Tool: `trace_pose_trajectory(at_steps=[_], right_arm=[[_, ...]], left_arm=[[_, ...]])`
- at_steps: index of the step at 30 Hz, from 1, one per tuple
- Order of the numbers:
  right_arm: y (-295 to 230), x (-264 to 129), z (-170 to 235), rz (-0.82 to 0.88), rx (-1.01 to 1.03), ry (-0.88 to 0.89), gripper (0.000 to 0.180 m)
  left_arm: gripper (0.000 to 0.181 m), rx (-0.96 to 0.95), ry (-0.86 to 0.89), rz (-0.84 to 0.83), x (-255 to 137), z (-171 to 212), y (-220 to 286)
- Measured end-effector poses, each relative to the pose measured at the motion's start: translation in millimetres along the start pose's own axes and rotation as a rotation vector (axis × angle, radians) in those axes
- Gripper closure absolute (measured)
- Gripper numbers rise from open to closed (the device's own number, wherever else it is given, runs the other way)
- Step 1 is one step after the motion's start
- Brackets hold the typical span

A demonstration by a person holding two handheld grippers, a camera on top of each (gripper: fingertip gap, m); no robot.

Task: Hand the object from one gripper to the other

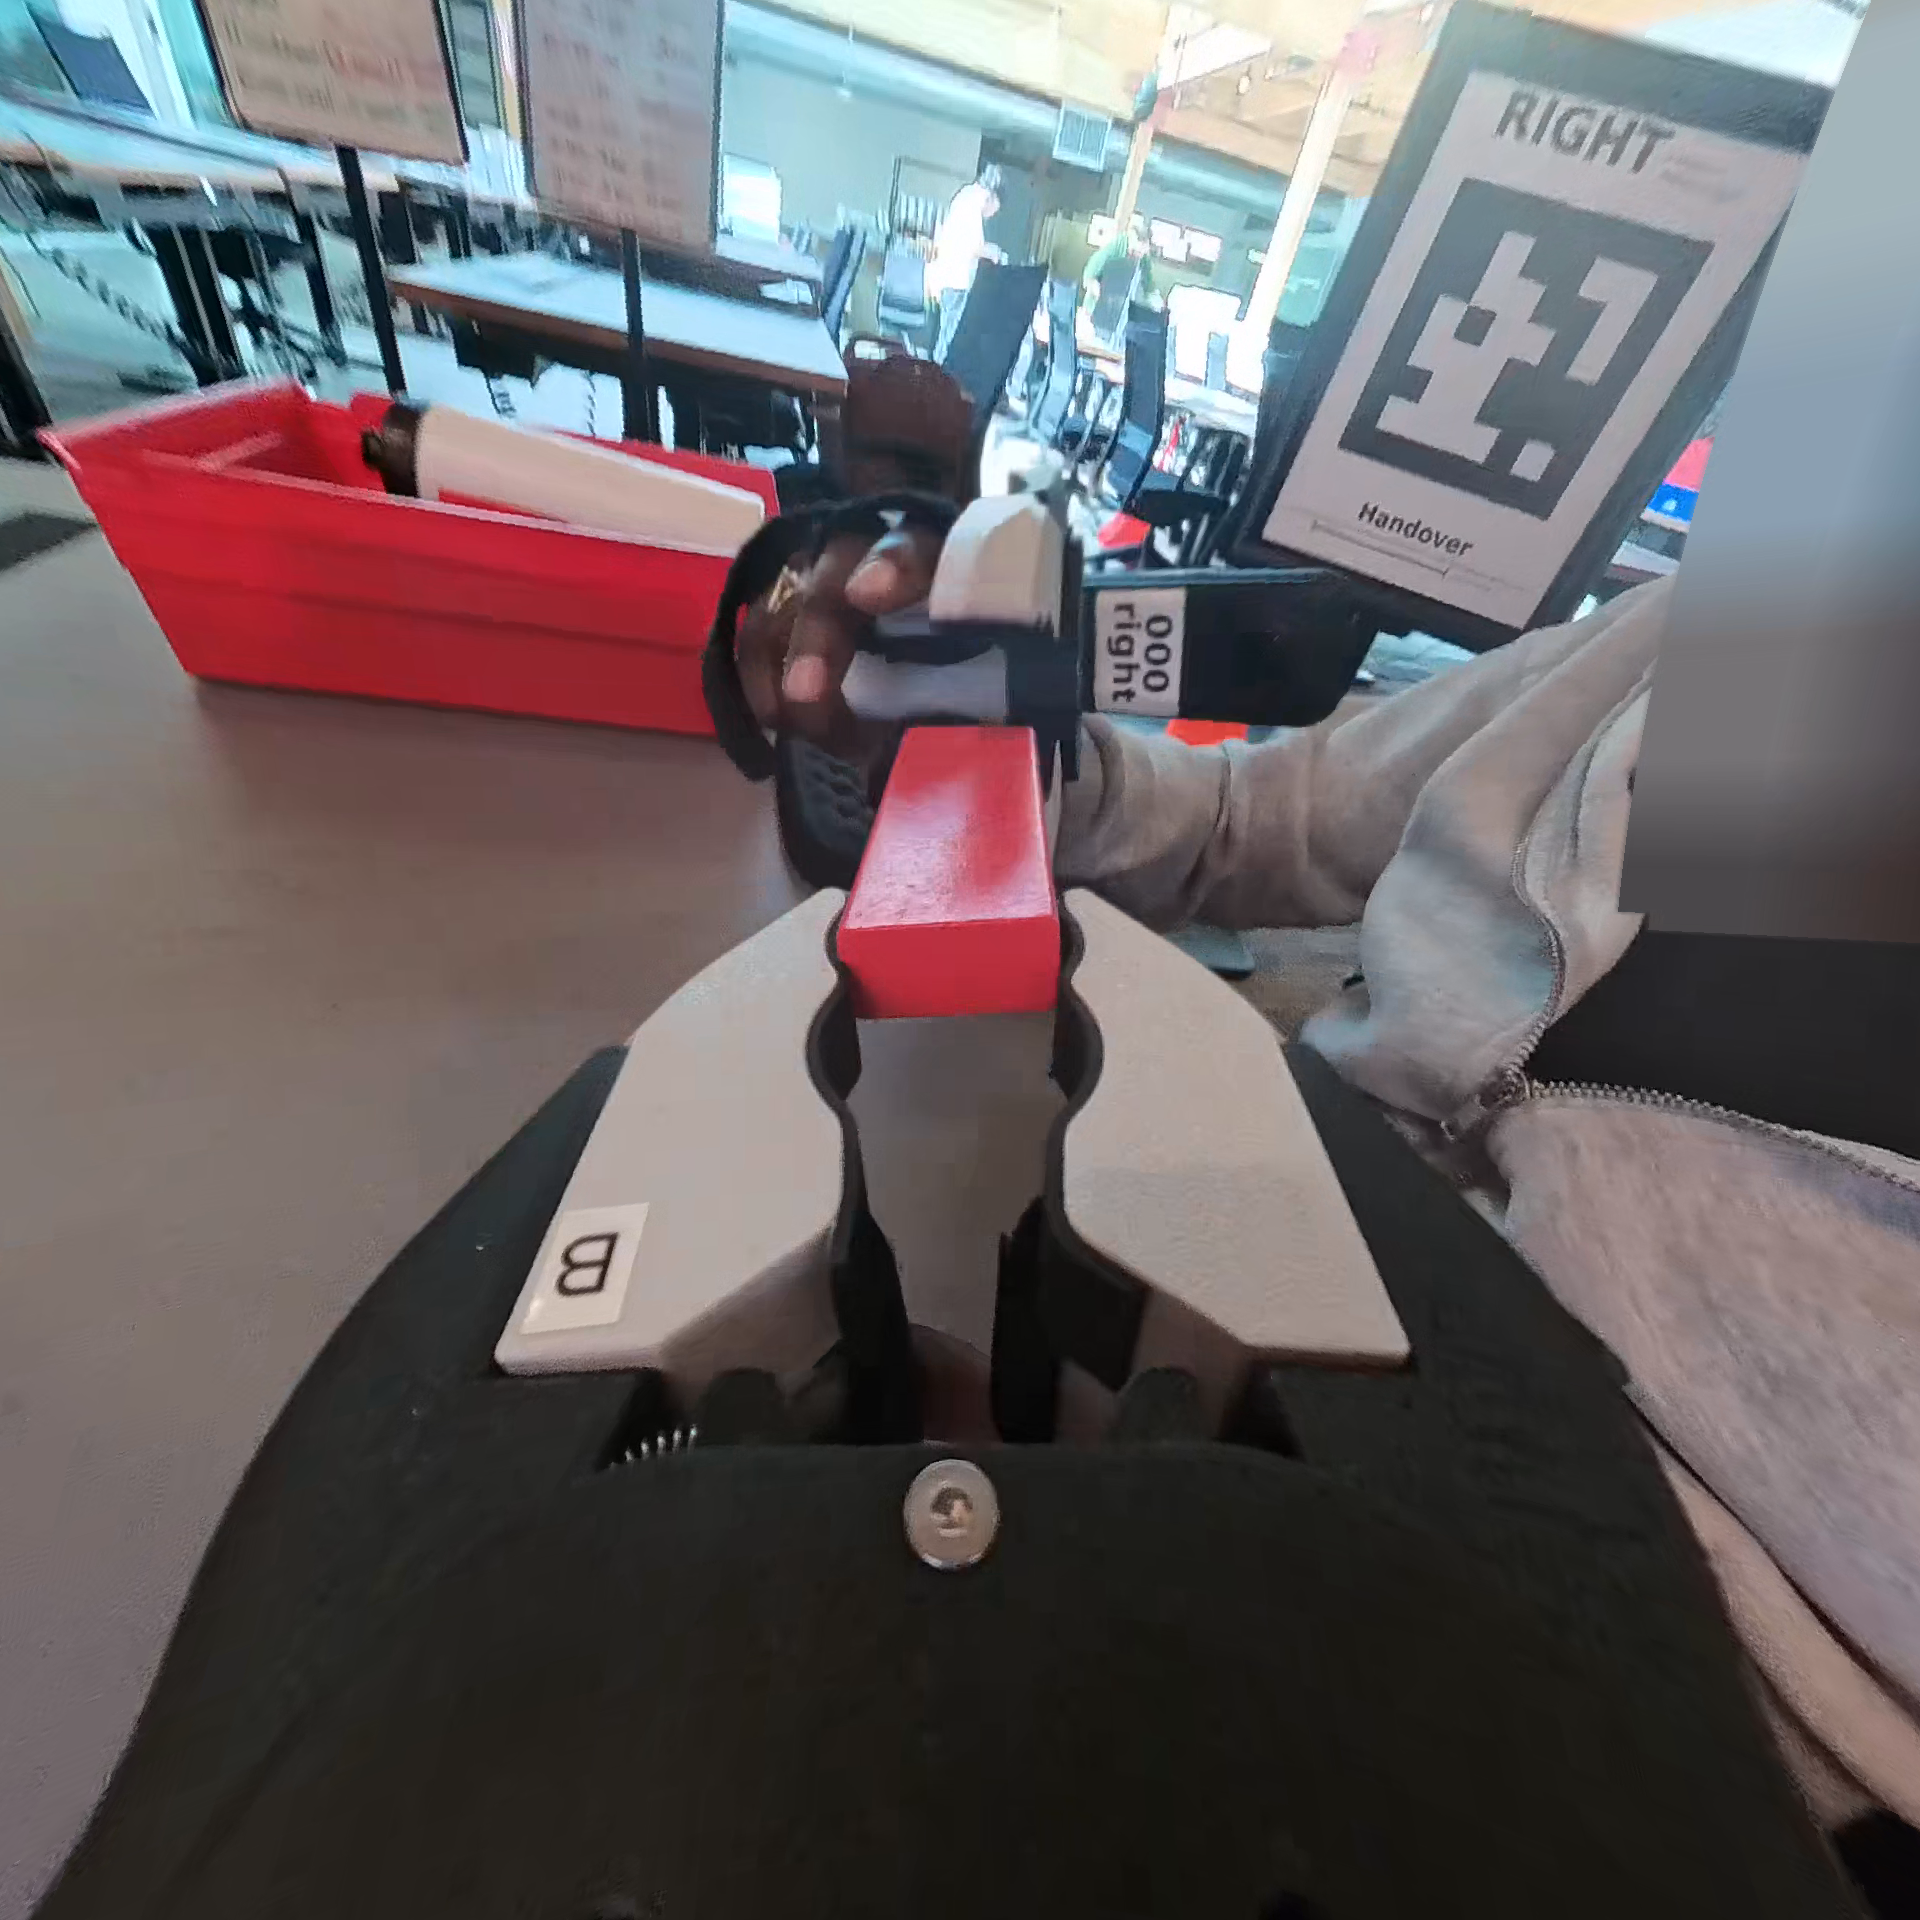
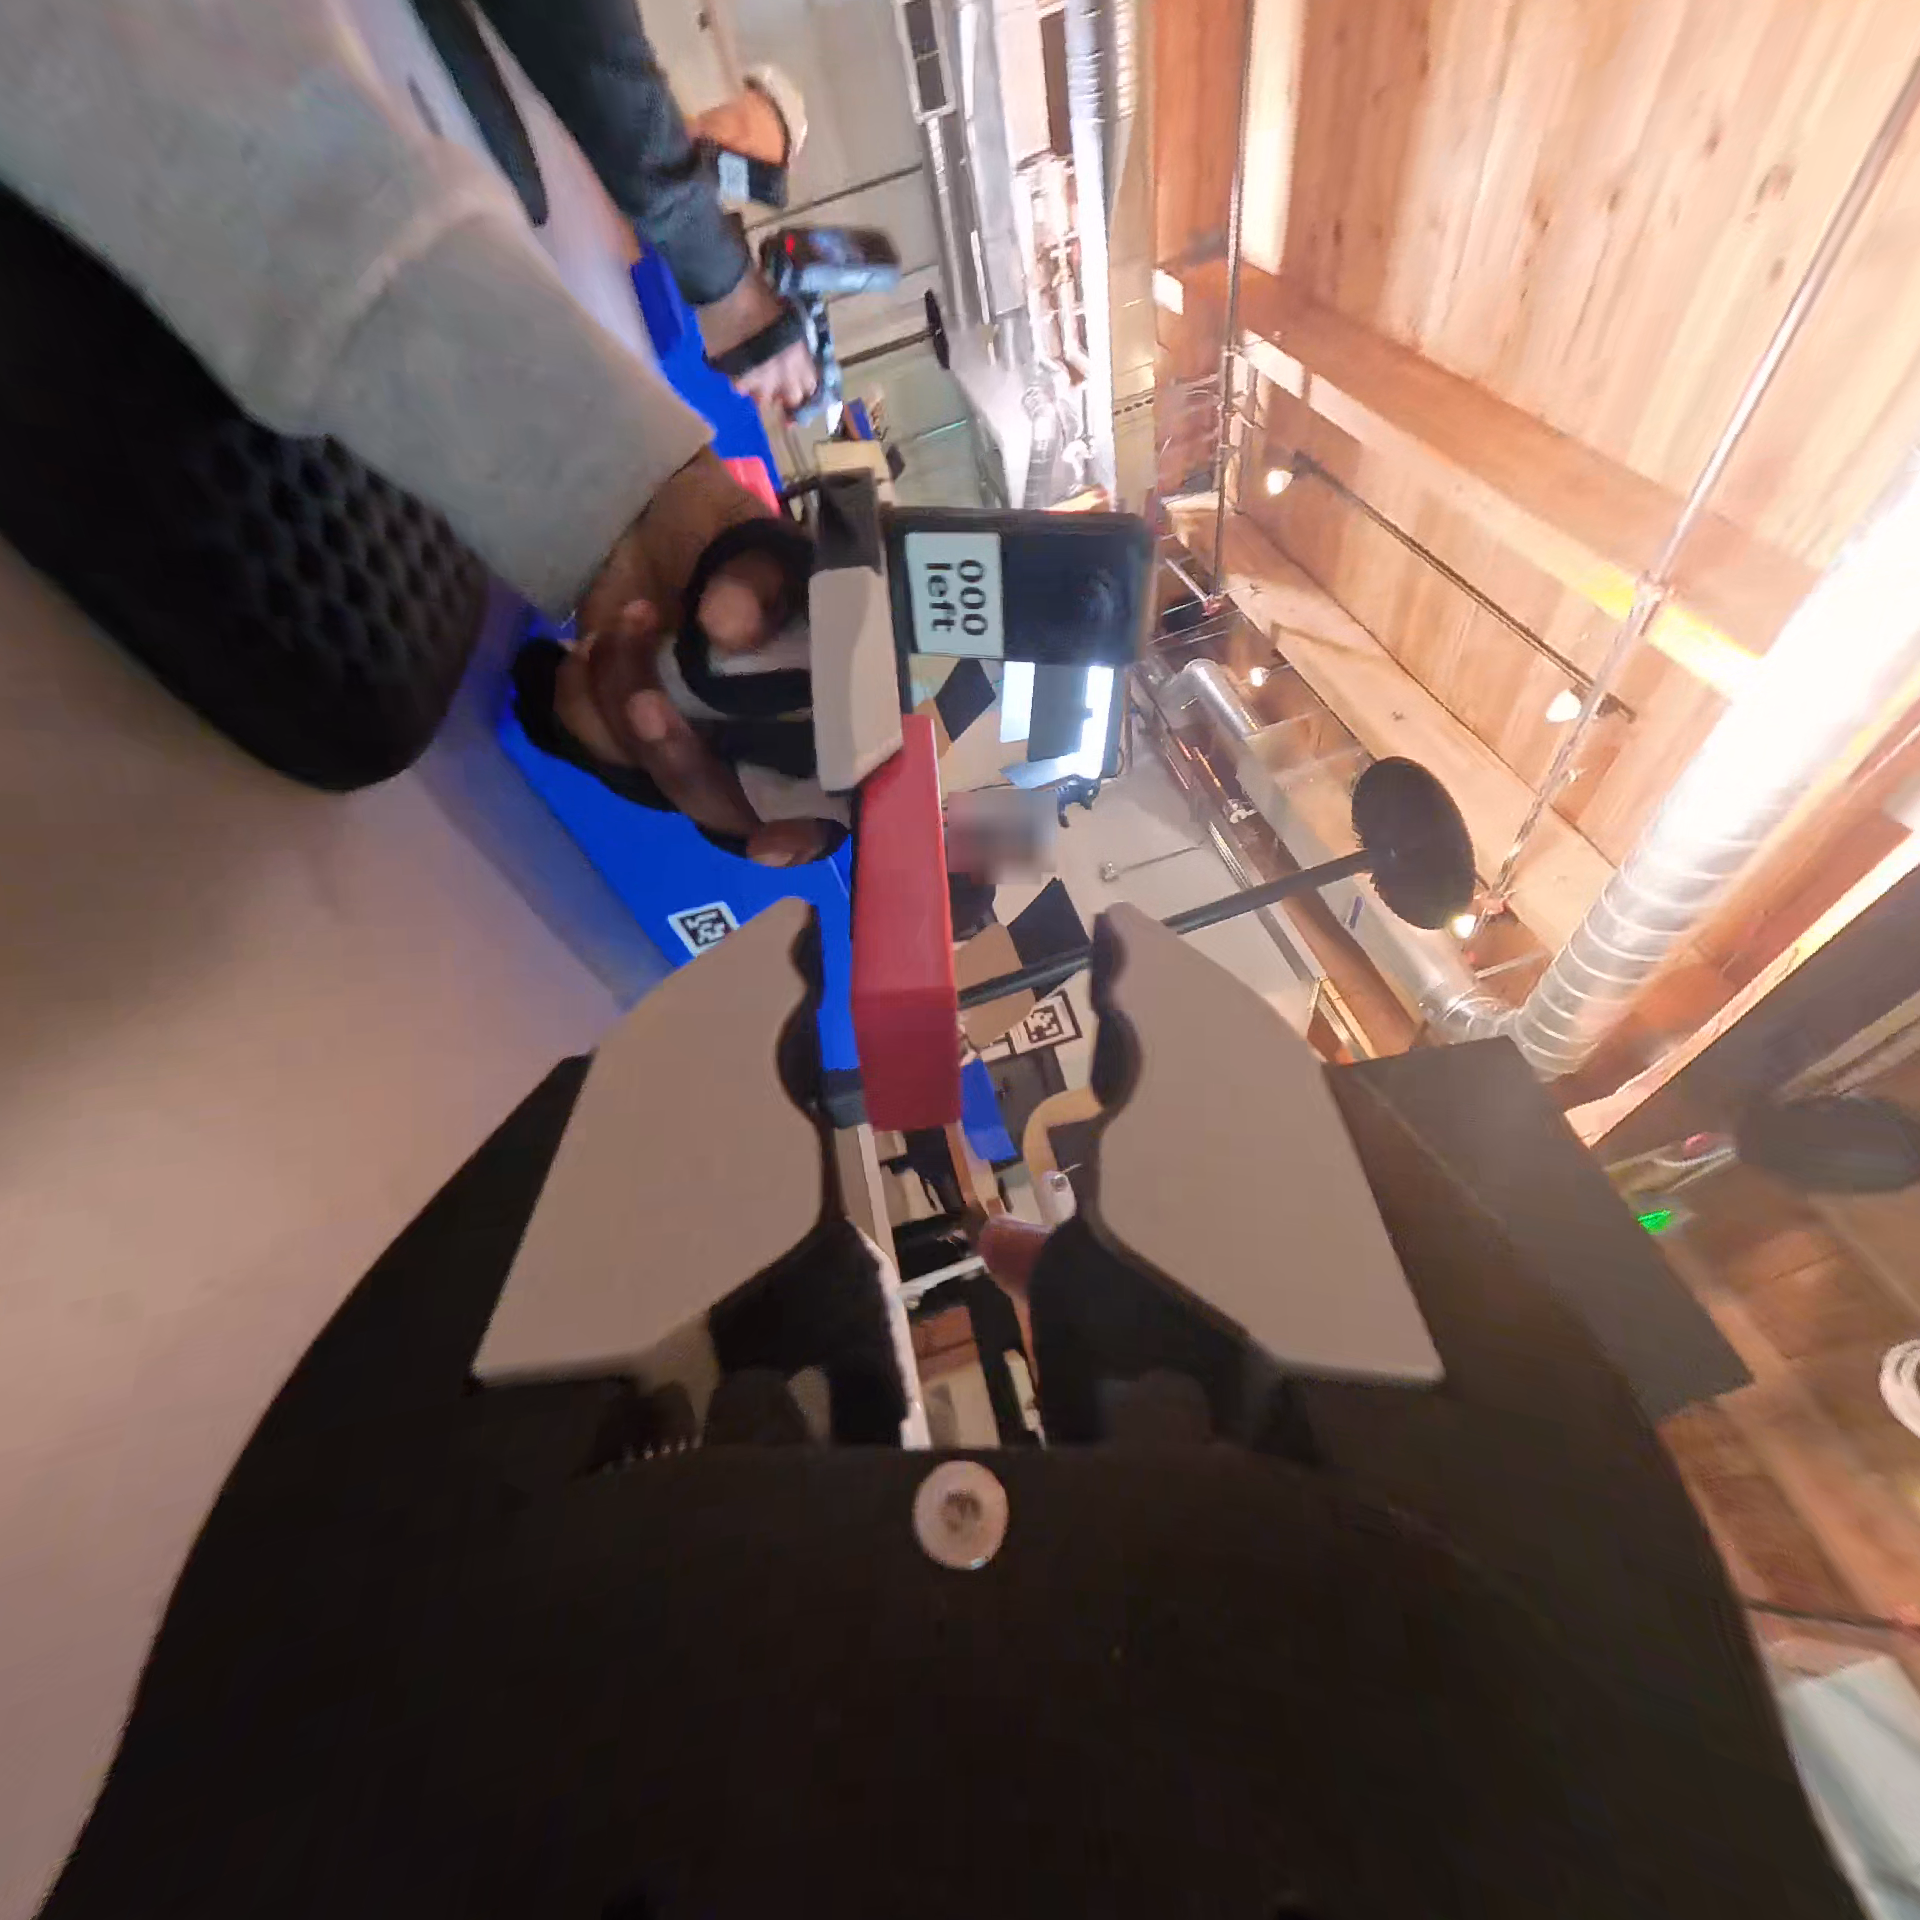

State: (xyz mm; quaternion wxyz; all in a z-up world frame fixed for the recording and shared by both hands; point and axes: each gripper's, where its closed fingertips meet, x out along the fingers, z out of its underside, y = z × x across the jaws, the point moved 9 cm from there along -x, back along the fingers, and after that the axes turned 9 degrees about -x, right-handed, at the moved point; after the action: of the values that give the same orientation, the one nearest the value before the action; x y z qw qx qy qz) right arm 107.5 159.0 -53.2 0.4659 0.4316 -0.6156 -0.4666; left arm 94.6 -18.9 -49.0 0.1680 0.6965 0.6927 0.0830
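Nearest the left wrist camera, the left hand-held gripper [image 1: 951,961] is clamped on the near end of the red block [image 1: 951,862], both grey fingers pressed to its sides, holding it clear above the tabletop [image 1: 312,987]. It's a plain red rectangular bar, smooth and painted, with crisp edges.

Over on the right wrist view, the right hand-held gripper [image 2: 951,997] is spread wide, its fingers straddling the block's [image 2: 904,935] free end with a gap on each side, the wider one on the right.

So this looks like mid-handover. The next move calls for the right to squeeze shut before the left lets go.

Farther back, a red bin [image 1: 416,592] sits on the tabletop.
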Motion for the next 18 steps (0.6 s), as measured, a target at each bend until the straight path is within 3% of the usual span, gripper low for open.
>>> trace_pose_trajectory(at_steps=[2, 7, 12, 15, 18], right_arm=[[-5, 2, 0, -0.041, -0.066, -0.033, 0.162], [-4, 3, 2, -0.092, -0.001, -0.052, 0.163], [9, -1, 14, -0.132, 0.379, 0.016, 0.163], [15, -4, 19, -0.187, 0.615, 0.115, 0.163], [17, -5, 22, -0.216, 0.725, 0.159, 0.163]], left_arm=[[0.147, -0.013, -0.015, 0.002, 2, 1, 0], [0.147, 0.003, 0.01, 0.008, 2, 0, 0], [0.116, 0.374, 0.134, -0.125, 2, -3, 9], [0.119, 0.607, 0.179, -0.223, 1, -6, 16], [0.13, 0.698, 0.167, -0.255, 3, -5, 18]])
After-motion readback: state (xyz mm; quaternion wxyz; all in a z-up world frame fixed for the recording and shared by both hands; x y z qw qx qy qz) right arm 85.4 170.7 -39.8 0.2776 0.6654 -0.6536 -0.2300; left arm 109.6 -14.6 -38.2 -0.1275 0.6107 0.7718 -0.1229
